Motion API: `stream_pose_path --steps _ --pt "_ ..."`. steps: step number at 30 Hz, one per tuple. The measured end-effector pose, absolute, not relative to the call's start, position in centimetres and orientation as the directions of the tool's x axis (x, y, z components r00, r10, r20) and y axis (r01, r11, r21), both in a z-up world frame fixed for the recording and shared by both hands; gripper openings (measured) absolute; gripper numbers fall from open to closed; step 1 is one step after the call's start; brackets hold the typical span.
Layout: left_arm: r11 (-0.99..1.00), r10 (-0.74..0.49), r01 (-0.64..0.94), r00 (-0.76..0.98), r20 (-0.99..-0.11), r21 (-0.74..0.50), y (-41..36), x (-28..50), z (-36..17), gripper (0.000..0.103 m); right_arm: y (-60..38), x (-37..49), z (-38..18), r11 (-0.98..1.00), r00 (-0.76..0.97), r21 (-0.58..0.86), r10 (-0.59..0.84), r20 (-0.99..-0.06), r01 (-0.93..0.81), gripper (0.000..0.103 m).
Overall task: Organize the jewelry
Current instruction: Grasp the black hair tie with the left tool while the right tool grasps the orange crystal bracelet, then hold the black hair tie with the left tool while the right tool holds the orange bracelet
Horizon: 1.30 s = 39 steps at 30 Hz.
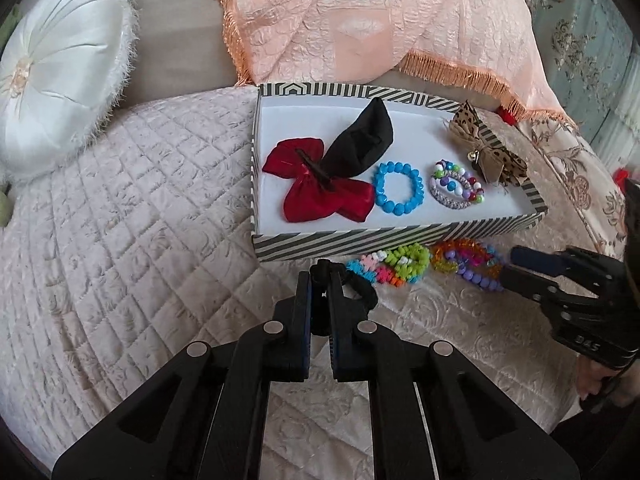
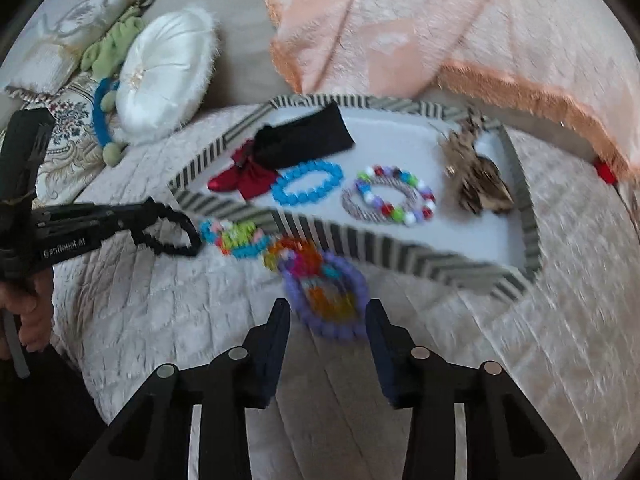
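On the quilted bedspread (image 1: 120,260), left wrist view: we recorded one striped box (image 1: 348,246), open-topped, holding a red bow (image 1: 320,184), a black fabric piece (image 1: 360,136), a blue bead bracelet (image 1: 398,188), a multicolour bead bracelet (image 1: 456,184) and a leopard-print bow (image 1: 484,148) draped over its far right rim. We judged these as items already sorted. Still outside, just beside the near wall: a neon bracelet (image 1: 396,266) and a heap of mixed bead bracelets (image 1: 468,264). Our left gripper (image 1: 320,280) stood low before the box, jaws drawn nearly together on a black scrunchie (image 1: 360,292), presumably lifted for transfer into the box. The right gripper (image 1: 508,266) reached in from the right, its tips at the heap.

Right wrist view, blurred: we noted the same box (image 2: 360,244) ahead. Our right gripper (image 2: 328,320) pointed down at the purple bead bracelet (image 2: 324,300) of the heap, jaws spread wide to either side of it, gripping nothing; we took this as a pose for closing on it. The left gripper (image 2: 172,224) entered level from the left, the scrunchie (image 2: 172,236) looped at its tip, just beside the neon bracelet (image 2: 236,240). A white cushion (image 2: 164,80) lay well behind.
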<state>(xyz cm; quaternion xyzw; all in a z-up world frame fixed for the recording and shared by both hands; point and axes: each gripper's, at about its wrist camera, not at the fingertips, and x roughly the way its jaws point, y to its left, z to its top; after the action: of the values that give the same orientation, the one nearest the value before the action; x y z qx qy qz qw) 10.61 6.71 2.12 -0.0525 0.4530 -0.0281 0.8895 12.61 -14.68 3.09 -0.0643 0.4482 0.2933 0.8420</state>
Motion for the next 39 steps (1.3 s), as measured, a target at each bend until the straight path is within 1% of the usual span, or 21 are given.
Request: stream_pose_path --steps 1,3,5,6,8,15,21,25,31,39 --pt "0.993 -0.099 0.001 0.589 -0.802 -0.122 6.7 10.6 2.1 0.006 -14.5 12.8 3.0 0.817 0.426 0.158 0.442 -0.79 -0.555 0.029" --pt "0.992 -0.099 -0.006 0.585 -0.805 -0.126 6.9 10.7 2.1 0.006 -13.9 13.4 2.3 0.811 0.412 0.167 0.448 -0.793 -0.561 0.024" --pt "0.992 -0.092 -0.017 0.578 -0.811 -0.125 7.0 10.8 1.9 0.006 -13.2 13.8 1.4 0.811 0.39 0.16 0.431 -0.814 -0.562 0.016" --pt "0.992 -0.088 -0.025 0.573 -0.815 -0.125 7.2 10.9 1.8 0.006 -12.8 13.9 0.9 0.813 0.386 0.154 0.422 -0.821 -0.562 0.015" --pt "0.992 -0.081 -0.037 0.57 -0.818 -0.124 7.3 10.9 1.7 0.006 -12.8 13.8 1.1 0.818 0.394 0.159 0.425 -0.815 -0.553 0.009" --pt "0.992 -0.102 -0.004 0.566 -0.818 -0.126 6.6 11.0 1.8 0.006 -14.6 12.7 5.3 0.82 0.444 0.223 0.489 -0.751 -0.528 0.009" --pt "0.995 -0.087 0.011 0.581 -0.809 -0.1 5.8 10.8 2.1 0.006 -17.3 11.4 8.3 0.837 0.491 0.242 0.495 -0.717 -0.491 0.009" --pt "0.996 -0.07 0.0 0.579 -0.812 -0.085 5.8 10.9 2.0 0.006 -18.7 11.4 8.5 0.853 0.495 0.263 0.484 -0.722 -0.45 0.009" --pt "0.998 -0.049 -0.004 0.572 -0.819 -0.063 5.7 11.1 1.6 0.006 -19.2 11.8 7.3 0.885 0.475 0.246 0.427 -0.77 -0.396 0.009" --pt "1.0 0.007 -0.027 0.589 -0.808 -0.011 5.6 11.0 1.8 0.006 -18.6 11.7 6.8 0.894 0.47 0.212 0.395 -0.789 -0.395 0.009"
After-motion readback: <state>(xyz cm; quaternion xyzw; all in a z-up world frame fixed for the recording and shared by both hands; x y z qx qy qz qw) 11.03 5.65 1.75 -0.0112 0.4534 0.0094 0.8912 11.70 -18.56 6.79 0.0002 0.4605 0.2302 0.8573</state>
